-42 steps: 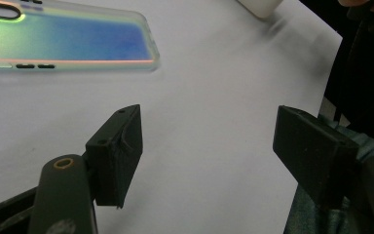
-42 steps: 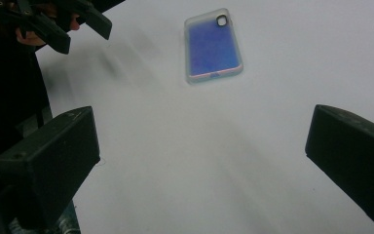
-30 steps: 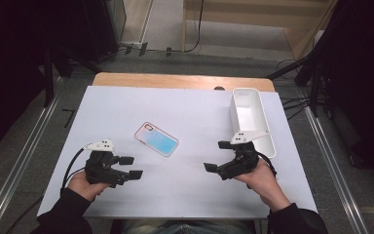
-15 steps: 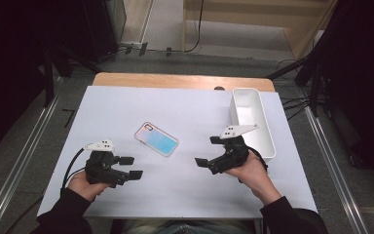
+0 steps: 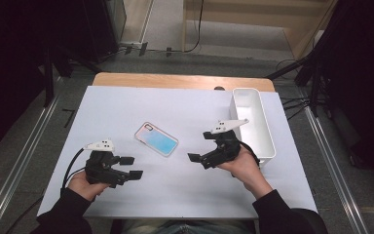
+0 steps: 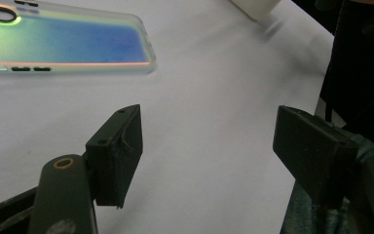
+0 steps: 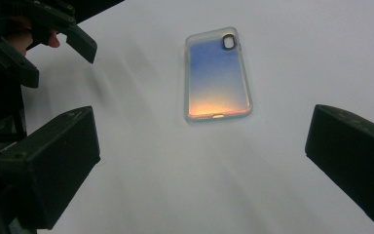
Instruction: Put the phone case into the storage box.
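Observation:
A phone case (image 5: 157,139) with a blue-to-orange sheen lies flat on the white table (image 5: 175,107), near its middle. My left gripper (image 5: 131,167) rests at the front left, open and empty, pointing right, a short way below and left of the case. My right gripper (image 5: 200,146) hovers just right of the case, open and empty, aimed left at it. The left gripper view has the case (image 6: 63,41) beyond my open left gripper (image 6: 209,141). In the right gripper view the case (image 7: 217,75) lies ahead between the spread jaws of my right gripper (image 7: 199,161), with the left gripper (image 7: 48,56) farther off.
A long white tray (image 5: 268,141) stands along the table's right side, close behind my right hand; its corner (image 6: 255,7) shows in the left gripper view. A wooden strip (image 5: 175,80) edges the table's far side. Dark stands and cables surround the table.
My right gripper has moved left and slightly forward, away from the tray and closer to the phone case. The left gripper and the case have stayed put.

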The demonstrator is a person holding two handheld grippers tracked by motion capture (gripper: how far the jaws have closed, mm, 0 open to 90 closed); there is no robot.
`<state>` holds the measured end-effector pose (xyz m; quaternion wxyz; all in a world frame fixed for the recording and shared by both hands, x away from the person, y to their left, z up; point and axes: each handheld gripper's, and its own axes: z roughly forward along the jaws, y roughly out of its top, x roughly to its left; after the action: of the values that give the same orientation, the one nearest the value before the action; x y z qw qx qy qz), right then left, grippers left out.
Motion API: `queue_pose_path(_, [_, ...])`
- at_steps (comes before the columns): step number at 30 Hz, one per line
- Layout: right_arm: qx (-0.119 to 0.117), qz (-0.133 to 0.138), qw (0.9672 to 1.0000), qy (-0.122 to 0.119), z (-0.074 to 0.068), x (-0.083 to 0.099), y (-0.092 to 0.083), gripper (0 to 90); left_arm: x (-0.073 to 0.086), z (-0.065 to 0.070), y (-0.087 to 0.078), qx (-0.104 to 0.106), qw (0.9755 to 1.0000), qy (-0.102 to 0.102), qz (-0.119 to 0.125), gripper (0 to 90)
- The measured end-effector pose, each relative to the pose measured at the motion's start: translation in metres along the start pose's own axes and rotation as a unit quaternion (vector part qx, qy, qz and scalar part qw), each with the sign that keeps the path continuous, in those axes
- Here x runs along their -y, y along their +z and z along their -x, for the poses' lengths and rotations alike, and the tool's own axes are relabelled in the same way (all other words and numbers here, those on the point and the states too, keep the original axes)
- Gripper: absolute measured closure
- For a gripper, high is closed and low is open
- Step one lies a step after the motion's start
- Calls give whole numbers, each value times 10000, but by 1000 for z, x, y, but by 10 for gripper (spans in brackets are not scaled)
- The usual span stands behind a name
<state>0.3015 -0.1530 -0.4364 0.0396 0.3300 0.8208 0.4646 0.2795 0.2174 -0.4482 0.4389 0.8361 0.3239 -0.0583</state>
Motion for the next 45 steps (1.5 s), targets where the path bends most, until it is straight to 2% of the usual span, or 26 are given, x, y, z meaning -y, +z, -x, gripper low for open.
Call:
queue_pose_path(5, [-23,-73,10000,-26,-1,-4,8,0,0,0,0,-1,10000,4,-5,266])
queue_pose_path(18, [33,2,10000,-8,5,-17,26,0,0,0,0,-12,10000,13,-32,265])
queue_pose_path(45, [-11,-157,9999,-40,9,-41,71,0,1,0,-1,17,10000,18,24,265])
